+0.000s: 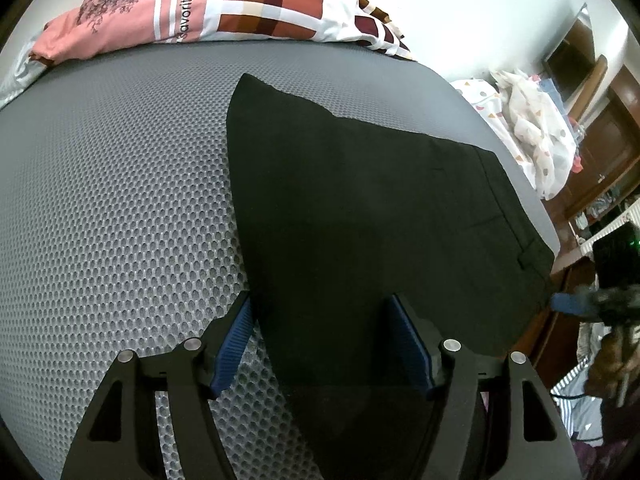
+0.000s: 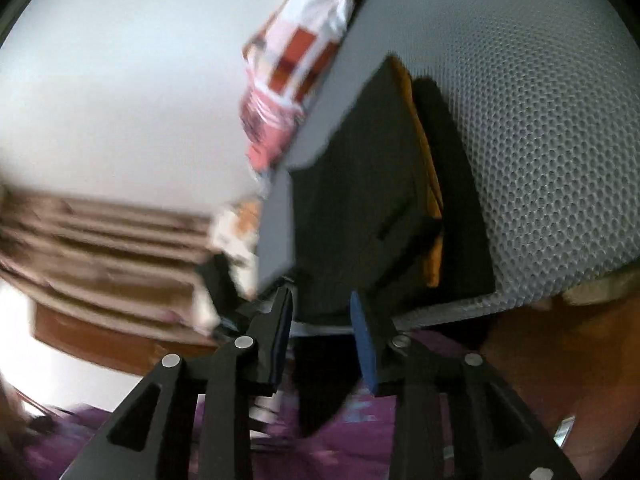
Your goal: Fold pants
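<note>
While "favorite" reads on the pillow (image 1: 180, 12), both claws spread: left claw (image 1: 322, 344), right claw (image 2: 320, 340) over black pants (image 1: 380, 200)

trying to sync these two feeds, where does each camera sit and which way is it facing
Left wrist: on the left gripper, jaws open, looking along the grey mesh mattress over the folded black pants toward the pink patchwork bedding.
Right wrist: on the right gripper, rolled and blurred, jaws apart at the pants' edge; purple clothing below.
Shared: pants, mattress, bedding.
</note>
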Tool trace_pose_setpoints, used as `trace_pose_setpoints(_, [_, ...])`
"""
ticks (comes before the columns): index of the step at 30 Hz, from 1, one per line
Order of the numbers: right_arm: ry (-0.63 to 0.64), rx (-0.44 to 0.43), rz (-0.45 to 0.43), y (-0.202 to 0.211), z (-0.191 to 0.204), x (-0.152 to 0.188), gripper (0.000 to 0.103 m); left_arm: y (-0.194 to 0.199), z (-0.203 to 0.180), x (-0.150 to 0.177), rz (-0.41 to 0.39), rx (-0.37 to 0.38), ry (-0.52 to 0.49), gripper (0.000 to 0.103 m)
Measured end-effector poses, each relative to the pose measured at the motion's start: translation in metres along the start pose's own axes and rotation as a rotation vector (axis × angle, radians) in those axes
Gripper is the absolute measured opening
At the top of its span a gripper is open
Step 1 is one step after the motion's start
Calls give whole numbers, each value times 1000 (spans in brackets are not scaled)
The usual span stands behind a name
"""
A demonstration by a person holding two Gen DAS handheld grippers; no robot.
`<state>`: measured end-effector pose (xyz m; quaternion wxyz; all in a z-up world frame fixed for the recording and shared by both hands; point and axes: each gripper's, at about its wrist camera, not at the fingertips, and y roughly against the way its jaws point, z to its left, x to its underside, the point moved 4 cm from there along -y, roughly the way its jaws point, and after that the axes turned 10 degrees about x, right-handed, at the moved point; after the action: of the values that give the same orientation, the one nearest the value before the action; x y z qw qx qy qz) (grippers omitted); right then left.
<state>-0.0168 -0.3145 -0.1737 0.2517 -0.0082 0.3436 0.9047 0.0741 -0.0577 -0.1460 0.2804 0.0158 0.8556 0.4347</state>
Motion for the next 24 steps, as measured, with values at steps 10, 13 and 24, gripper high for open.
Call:
trace_pose_setpoints(10, [-335, -212, -41, -6, -59, -5, 22, 1, 0, 7, -1, 4, -8, 73])
trace_pose_setpoints(13, [-425, -264, -53, -7, -62, -8, 28, 0, 0, 7, -2, 7, -8, 74])
trace_pose_setpoints(24, [-231, -51, -123, 1, -31, -42, 48, 1, 0, 7, 3, 4, -12, 75])
